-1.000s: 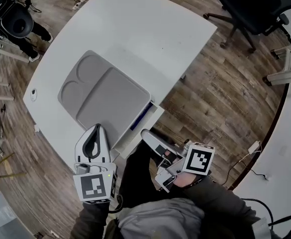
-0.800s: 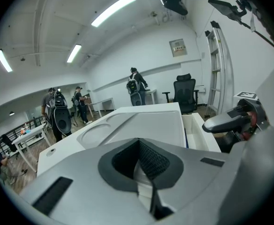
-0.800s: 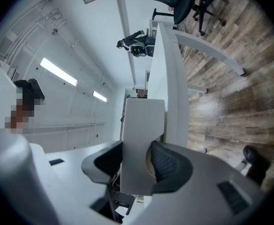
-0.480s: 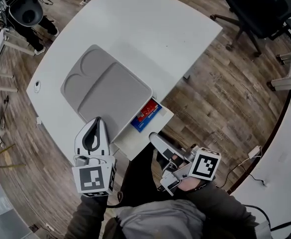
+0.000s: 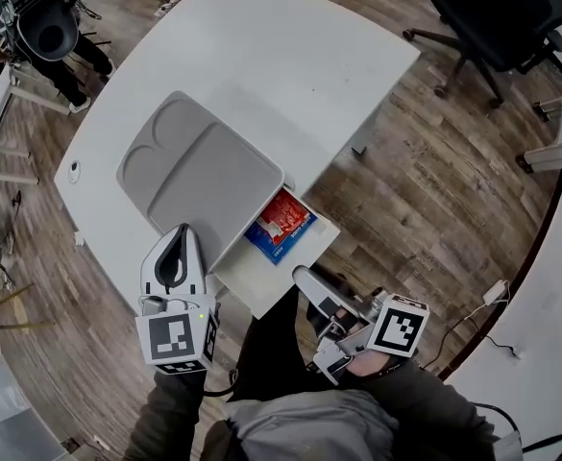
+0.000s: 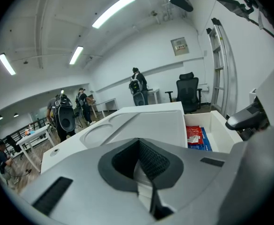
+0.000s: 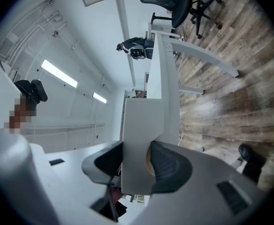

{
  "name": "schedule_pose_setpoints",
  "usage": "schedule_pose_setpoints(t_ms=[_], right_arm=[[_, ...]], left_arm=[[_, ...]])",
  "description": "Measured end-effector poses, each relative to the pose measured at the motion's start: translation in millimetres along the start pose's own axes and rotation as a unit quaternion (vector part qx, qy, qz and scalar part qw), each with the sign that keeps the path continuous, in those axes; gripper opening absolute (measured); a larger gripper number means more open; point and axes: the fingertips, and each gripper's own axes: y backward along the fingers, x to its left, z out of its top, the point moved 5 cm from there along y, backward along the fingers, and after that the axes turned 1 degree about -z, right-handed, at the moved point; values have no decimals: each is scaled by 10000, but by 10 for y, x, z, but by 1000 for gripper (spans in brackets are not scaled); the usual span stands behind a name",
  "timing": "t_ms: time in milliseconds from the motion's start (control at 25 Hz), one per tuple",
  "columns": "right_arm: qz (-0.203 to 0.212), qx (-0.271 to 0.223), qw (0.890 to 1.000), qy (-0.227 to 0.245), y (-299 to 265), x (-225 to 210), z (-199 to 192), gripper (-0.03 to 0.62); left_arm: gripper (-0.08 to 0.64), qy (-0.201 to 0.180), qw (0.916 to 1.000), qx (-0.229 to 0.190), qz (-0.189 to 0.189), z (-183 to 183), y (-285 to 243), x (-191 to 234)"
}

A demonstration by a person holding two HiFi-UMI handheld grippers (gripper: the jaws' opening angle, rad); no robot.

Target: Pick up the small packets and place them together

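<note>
A white drawer stands pulled out from under the white table. Inside it lie a red packet and a blue packet, also seen as the red packet in the left gripper view. My right gripper is shut on the drawer's front panel, which fills the gap between its pads. My left gripper hovers over the table's near edge beside the grey tray, shut with nothing in it.
The grey tray has two round wells and one large flat well, all bare. A black office chair stands on the wood floor at the far right. A person with a backpack stands at the far left. Another white table edge curves along the right.
The drawer has slid out toward me, uncovering the red and blue packets. My right gripper moved back with the drawer front. The left gripper stayed put.
</note>
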Motion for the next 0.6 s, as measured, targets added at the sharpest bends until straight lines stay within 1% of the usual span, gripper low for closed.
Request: schedule_pose_setpoints(t_ms=[160, 600], right_arm=[[-3, -47, 10000, -14, 7, 35, -2, 192], [23, -105, 9999, -42, 189, 55, -19, 190]], left_arm=[[0, 4, 10000, 16, 33, 25, -36, 79], [0, -15, 9999, 30, 155, 55, -55, 115]])
